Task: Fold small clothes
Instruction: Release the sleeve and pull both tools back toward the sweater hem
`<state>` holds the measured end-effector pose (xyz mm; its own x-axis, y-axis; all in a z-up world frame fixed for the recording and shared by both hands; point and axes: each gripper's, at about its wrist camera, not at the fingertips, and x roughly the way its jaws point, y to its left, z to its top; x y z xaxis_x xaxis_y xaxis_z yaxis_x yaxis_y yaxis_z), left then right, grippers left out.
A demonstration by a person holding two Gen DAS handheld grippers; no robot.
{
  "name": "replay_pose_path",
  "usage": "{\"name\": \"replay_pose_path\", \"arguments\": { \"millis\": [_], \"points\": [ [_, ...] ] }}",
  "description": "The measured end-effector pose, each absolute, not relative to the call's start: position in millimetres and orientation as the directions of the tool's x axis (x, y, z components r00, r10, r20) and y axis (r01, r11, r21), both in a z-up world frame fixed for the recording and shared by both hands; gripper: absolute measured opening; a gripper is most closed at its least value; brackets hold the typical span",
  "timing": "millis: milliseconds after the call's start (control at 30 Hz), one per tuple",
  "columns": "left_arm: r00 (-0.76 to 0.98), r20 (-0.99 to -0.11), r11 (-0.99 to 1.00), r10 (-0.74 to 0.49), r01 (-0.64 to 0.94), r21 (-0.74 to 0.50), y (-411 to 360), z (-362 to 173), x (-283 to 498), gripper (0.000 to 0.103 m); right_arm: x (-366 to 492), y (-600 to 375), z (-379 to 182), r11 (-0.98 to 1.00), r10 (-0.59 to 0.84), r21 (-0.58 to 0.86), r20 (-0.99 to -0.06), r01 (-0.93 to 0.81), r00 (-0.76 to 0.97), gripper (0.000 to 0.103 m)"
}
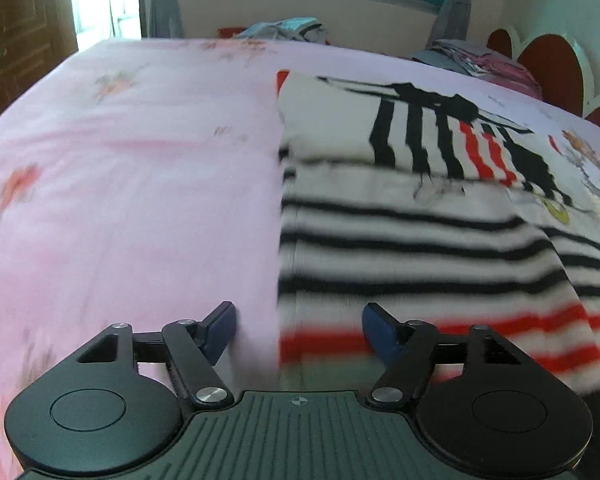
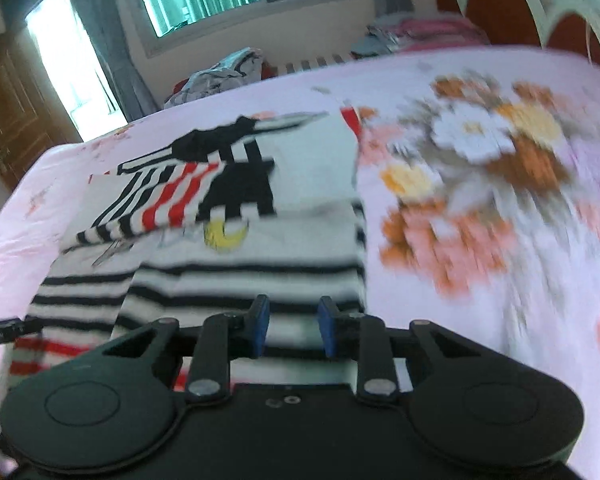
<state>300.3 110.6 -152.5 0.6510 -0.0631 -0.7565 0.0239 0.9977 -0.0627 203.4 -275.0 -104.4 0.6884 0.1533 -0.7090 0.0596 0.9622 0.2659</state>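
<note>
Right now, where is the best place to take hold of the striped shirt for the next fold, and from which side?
Probably the near hem of the striped shirt, at the red-striped band. It lies flat on the pink bedsheet with the sleeves folded in, so this edge is free. Come from the near side, the left gripper at the left corner, the right gripper at the right.

We see a white knitted garment with black and red stripes (image 1: 420,240), soft and a little fuzzy, lying on a pink cotton bed sheet with flower print (image 1: 120,180), which looks smooth and matt. The left gripper (image 1: 298,330) and the right gripper (image 2: 293,326) have matt black plastic arms, shiny metal rivets and dark blue rubbery pads (image 1: 380,332). The brown wooden door (image 2: 4,120) looks lightly glossy.
</note>
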Motion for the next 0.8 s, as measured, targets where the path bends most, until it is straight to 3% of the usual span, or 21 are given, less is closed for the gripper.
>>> {"name": "replay_pose_path", "arguments": {
  "millis": [133,200,233,800],
  "points": [
    [0.643,-0.759,0.994,-0.100,0.031,-0.105,115.3,-154.5,262.4,0.070,170.1,-280.3,-115.7,0.952,0.191,0.302,-0.731,0.059,0.655,0.034],
    [0.645,-0.757,0.994,-0.101,0.028,-0.108,114.3,-154.8,248.5,0.055,157.1,-280.2,-119.7,0.952,0.189,0.298,-0.740,0.062,0.646,0.035],
    [0.644,-0.758,0.994,-0.102,0.028,-0.109,113.7,-155.6,241.9,0.054,151.0,-280.6,-121.2,0.951,0.189,0.301,-0.741,0.067,0.645,0.035],
    [0.591,-0.731,0.907,-0.341,0.003,-0.421,124.4,-169.0,192.7,0.054,104.6,-297.6,-146.7,0.839,0.344,0.527,-0.709,0.138,0.615,0.045]
  ]
}}
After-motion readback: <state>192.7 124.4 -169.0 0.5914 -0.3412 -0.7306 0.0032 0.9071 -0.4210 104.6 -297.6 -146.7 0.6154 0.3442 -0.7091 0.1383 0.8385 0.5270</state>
